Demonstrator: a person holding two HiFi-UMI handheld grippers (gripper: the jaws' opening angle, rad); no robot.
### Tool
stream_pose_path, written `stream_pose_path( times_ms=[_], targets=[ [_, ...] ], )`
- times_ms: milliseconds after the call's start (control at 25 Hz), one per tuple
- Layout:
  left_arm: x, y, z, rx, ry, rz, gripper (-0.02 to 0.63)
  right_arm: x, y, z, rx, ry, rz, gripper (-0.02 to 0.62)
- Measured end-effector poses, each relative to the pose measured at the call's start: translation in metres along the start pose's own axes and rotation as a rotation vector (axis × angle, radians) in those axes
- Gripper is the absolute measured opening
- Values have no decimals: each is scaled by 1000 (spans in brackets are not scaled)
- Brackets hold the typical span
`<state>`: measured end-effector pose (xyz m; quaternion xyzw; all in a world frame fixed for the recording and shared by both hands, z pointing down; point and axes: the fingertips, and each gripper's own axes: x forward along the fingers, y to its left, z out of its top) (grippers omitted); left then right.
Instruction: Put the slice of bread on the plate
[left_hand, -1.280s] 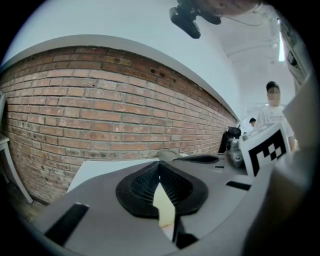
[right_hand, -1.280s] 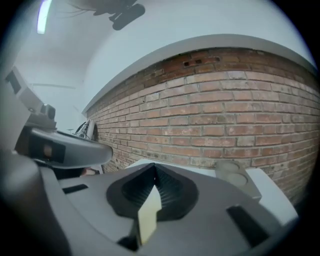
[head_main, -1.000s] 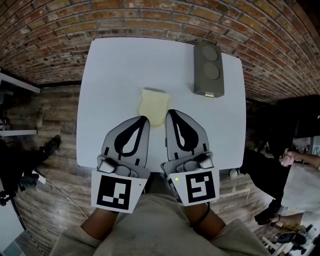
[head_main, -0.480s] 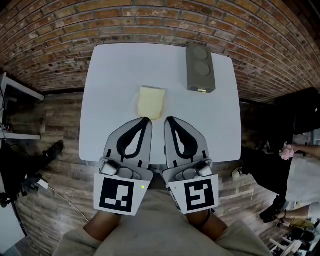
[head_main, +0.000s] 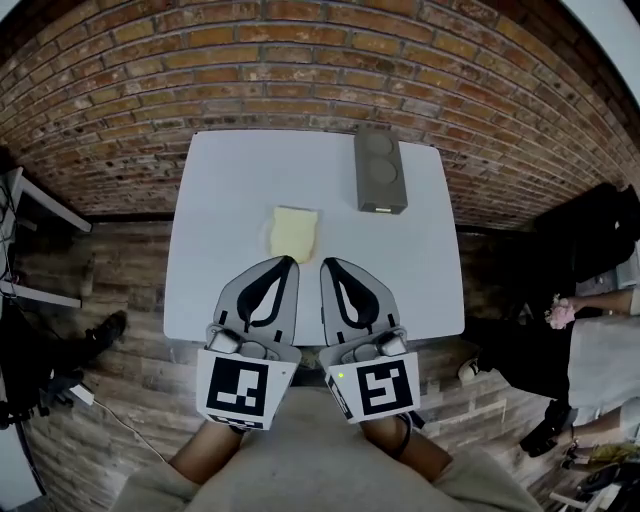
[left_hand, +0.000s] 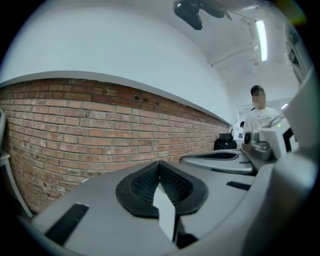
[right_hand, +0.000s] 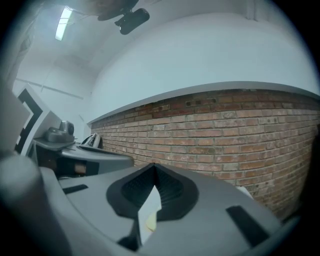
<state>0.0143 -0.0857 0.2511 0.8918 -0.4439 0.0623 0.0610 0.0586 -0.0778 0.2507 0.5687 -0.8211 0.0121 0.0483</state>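
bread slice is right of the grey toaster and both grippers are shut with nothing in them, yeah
No: the bread slice lies left of the grey toaster, as the head view shows. The left gripper and right gripper are indeed shut with nothing in them.

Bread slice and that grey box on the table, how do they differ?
The bread slice is pale yellow; the grey box is dull grey. The bread slice lies flat near the middle of the white table; the grey box stands taller, nearer the brick wall. The grey box has two round marks on top; the bread slice is plain. Both are on that table.
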Motion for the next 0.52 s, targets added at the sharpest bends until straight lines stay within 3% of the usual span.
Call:
stream_pose_path(
  times_ms=[520],
  targets=[
    [-11,-11,10,39,-22,3,9,-12,-2,4,-5,22,20,6]
  ],
)
